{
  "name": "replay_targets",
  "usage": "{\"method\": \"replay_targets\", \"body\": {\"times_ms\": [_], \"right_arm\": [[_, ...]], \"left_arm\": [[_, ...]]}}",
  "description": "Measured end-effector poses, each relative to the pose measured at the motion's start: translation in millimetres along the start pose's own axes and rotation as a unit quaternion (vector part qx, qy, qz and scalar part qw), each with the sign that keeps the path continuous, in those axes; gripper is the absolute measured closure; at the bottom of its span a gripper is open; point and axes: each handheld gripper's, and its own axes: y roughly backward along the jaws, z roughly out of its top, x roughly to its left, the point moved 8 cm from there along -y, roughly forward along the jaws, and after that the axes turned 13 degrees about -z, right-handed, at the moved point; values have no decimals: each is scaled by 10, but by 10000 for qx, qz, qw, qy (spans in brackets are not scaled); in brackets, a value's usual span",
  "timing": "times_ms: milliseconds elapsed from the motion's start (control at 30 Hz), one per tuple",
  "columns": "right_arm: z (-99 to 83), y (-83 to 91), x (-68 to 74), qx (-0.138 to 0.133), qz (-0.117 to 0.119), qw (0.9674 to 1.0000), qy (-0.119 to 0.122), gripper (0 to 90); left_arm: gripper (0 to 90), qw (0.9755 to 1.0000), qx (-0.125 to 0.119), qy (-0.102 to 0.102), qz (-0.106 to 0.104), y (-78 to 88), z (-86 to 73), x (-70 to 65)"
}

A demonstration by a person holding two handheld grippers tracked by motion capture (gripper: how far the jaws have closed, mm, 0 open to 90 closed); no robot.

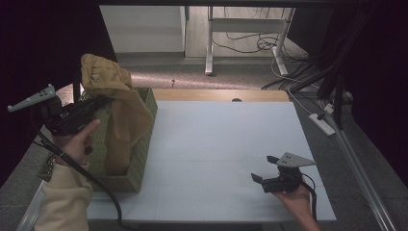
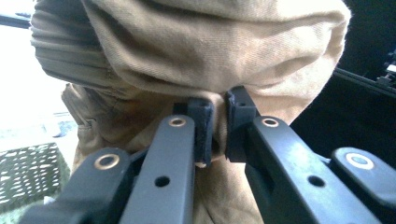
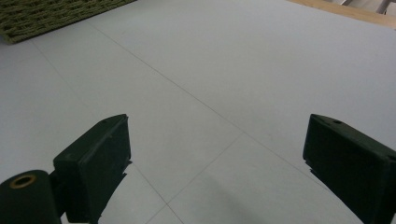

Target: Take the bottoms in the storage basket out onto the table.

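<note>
Surface (image 1: 216, 144): white top, matte, crossed by thin seam lines forming grid; same lines run diagonally across right gripper view. Bare wooden strip (image 1: 216, 95) along far edge. Woven green basket (image 1: 139, 159) stands directly on surface at left edge, rectangular, open top, long side running front to back; its corner also at top left of right gripper view. Right half of surface bears right hand (image 1: 298, 202), resting near front edge. Grey floor (image 1: 192, 77) beyond far edge.
</note>
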Motion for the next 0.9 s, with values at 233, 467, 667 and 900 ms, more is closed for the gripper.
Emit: {"method": "replay_targets", "body": {"times_ms": [233, 467, 667, 900], "right_arm": [[4, 4, -1, -23, -15, 10000, 0, 78], [1, -1, 1, -8, -20, 10000, -3, 78], [3, 7, -4, -18, -23, 10000, -6, 78], [3, 2, -1, -9, -8, 10000, -6, 78]], "left_arm": [[827, 9999, -4, -24, -166, -111, 34, -77], [827, 9993, -23, -50, -356, -220, 96, -166], [827, 9987, 14, -6, -505, -299, 81, -216], [827, 9981, 55, -1, -611, -422, 76, -263]]}}
